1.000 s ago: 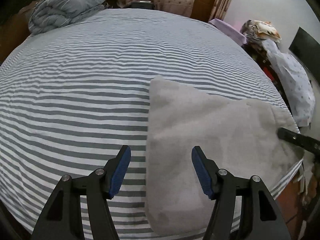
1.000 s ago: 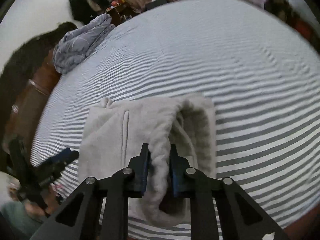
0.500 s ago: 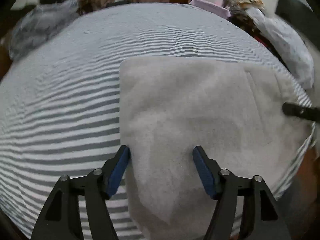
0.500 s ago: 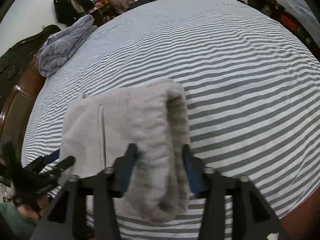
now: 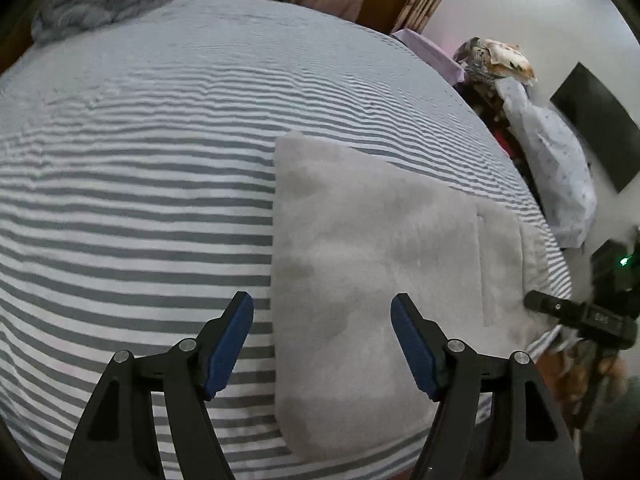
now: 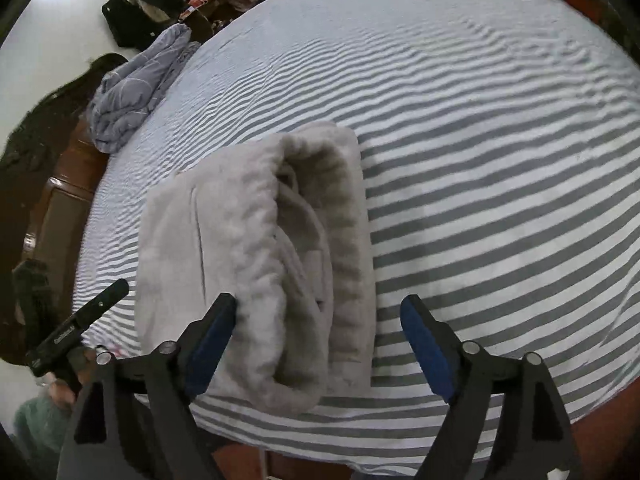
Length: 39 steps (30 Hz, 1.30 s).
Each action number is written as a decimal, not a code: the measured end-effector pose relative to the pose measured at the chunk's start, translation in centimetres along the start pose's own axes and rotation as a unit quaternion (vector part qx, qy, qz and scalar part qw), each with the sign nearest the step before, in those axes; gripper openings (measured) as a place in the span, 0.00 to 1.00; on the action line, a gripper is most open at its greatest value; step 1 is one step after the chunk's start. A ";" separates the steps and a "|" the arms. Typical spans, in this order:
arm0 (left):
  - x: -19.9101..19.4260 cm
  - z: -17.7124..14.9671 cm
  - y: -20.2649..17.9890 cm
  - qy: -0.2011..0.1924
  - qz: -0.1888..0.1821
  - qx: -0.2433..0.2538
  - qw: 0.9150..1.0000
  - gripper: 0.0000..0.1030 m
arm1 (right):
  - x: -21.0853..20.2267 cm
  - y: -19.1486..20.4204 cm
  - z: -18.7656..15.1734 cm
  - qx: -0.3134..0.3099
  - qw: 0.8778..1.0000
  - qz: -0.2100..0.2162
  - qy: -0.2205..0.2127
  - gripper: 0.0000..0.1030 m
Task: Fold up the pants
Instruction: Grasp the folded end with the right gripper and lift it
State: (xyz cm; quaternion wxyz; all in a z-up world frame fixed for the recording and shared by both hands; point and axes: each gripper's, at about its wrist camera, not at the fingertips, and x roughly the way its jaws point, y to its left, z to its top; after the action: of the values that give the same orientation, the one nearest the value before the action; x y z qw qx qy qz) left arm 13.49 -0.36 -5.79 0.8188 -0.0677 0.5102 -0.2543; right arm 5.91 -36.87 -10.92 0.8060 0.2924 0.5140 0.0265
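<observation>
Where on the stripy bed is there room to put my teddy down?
Most of the striped bed is bare: the wide stretch beside the folded grey pants and the middle, up to the bunched blue blanket at the far corner. The near edge is crowded: pants, left gripper, right gripper, jaws opening.

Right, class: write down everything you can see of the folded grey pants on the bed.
The grey pants look like thick, soft fleece. They lie folded into a compact rectangular stack on the striped bedsheet, near its front edge. From the left view the top is smooth and flat, with a straight seam line. From the right view the open end shows rolled layers and a ribbed band. The right tool straddles that end, its jaws opening, no longer pressing on it.
</observation>
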 end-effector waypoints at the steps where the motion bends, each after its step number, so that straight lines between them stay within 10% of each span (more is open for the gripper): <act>1: 0.1 0.1 0.5 0.006 -0.010 -0.007 1.000 0.69 | 0.3 -0.4 0.0 0.008 1.000 0.012 0.005 0.79; 8: 1.9 0.0 2.9 0.040 -0.040 -0.064 0.996 0.70 | 1.6 -1.9 0.3 0.026 0.998 0.057 0.026 0.81; 24: 3.7 0.2 -0.5 0.039 0.037 0.031 0.998 0.72 | 4.6 -2.2 2.5 -0.007 0.994 0.096 0.045 0.83; 39: 6.8 1.6 0.8 0.040 -0.020 -0.027 0.999 0.81 | 7.6 -1.4 4.8 -0.037 0.988 0.143 0.050 0.85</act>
State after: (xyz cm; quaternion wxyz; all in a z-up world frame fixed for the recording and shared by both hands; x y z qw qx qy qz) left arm 17.58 -3.17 -10.76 0.7905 -0.0895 0.5476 -0.2594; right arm 13.19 -37.61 -16.33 0.7776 0.3317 0.5047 0.1749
